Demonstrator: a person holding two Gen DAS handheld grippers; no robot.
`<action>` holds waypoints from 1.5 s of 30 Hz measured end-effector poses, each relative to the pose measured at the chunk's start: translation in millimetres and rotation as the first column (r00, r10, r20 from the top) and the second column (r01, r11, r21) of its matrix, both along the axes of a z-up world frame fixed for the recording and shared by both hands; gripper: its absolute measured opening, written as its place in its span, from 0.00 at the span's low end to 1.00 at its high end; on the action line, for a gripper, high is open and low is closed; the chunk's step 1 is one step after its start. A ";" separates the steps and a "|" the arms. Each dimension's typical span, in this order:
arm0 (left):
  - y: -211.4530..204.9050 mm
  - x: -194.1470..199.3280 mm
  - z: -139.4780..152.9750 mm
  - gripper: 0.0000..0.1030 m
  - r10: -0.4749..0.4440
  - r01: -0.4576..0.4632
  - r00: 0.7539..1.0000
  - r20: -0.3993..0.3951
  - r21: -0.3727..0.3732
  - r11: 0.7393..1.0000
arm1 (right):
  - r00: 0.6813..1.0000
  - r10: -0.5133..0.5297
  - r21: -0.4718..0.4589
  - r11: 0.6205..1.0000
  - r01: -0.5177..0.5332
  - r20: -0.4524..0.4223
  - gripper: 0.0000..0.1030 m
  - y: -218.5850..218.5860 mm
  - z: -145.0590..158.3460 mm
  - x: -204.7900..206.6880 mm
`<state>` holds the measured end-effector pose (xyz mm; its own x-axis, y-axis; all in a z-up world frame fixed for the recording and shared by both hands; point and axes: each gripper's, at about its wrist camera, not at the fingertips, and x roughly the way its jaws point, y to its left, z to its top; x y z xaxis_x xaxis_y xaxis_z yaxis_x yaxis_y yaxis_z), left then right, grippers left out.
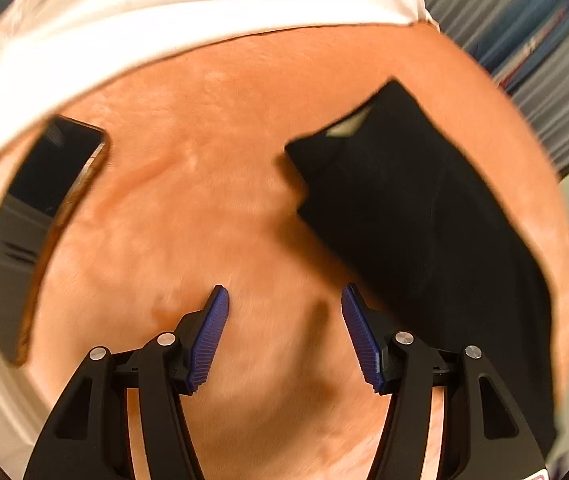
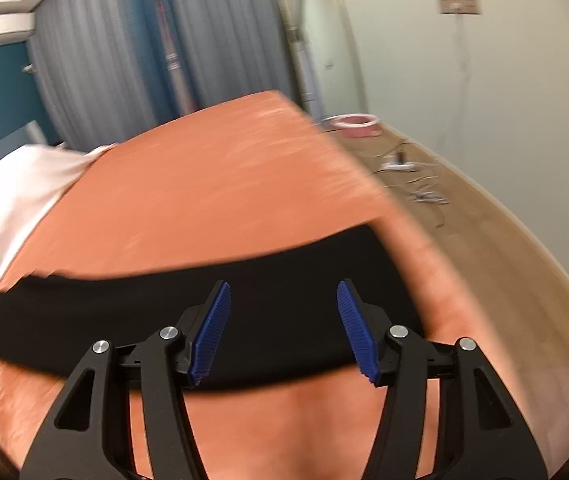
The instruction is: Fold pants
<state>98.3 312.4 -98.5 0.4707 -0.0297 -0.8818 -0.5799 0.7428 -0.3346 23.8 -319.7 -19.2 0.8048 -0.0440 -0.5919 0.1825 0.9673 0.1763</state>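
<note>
The black pants (image 1: 424,216) lie folded into a long strip on the orange bed cover (image 1: 212,208), at the right of the left wrist view, with a pale label showing at the far end. My left gripper (image 1: 284,300) is open and empty above the bare cover, just left of the pants. In the right wrist view the pants (image 2: 164,312) lie as a dark band across the cover (image 2: 224,184). My right gripper (image 2: 282,296) is open and empty, hovering over the band's near edge.
A dark phone (image 1: 44,208) lies on the cover at the left. A white pillow or sheet (image 1: 164,12) runs along the far side. The bed's corner and edge (image 2: 364,168) drop to a wooden floor (image 2: 484,240) with cables.
</note>
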 end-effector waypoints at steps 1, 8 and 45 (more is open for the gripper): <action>4.6 2.0 1.3 0.55 0.002 0.000 1.000 0.028 -0.038 0.999 | 1.000 0.025 0.005 1.000 -0.025 -0.004 0.53 20.3 -4.9 -2.0; 14.9 34.8 -9.0 0.55 -0.041 0.050 0.998 0.051 -0.190 0.981 | 0.987 0.143 0.055 0.989 -0.139 -0.073 0.55 124.1 -34.4 8.8; 16.4 88.1 2.2 0.13 -0.259 0.260 0.966 0.025 -0.057 0.964 | 0.911 0.385 0.101 0.922 -0.373 -0.147 0.55 246.0 -17.8 75.7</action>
<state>186.4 328.8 -96.3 0.4555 -0.2042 -0.8665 -0.3639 0.8456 -0.3906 99.5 -73.7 -37.1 0.6461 0.2915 -0.7054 -0.1641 0.9556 0.2445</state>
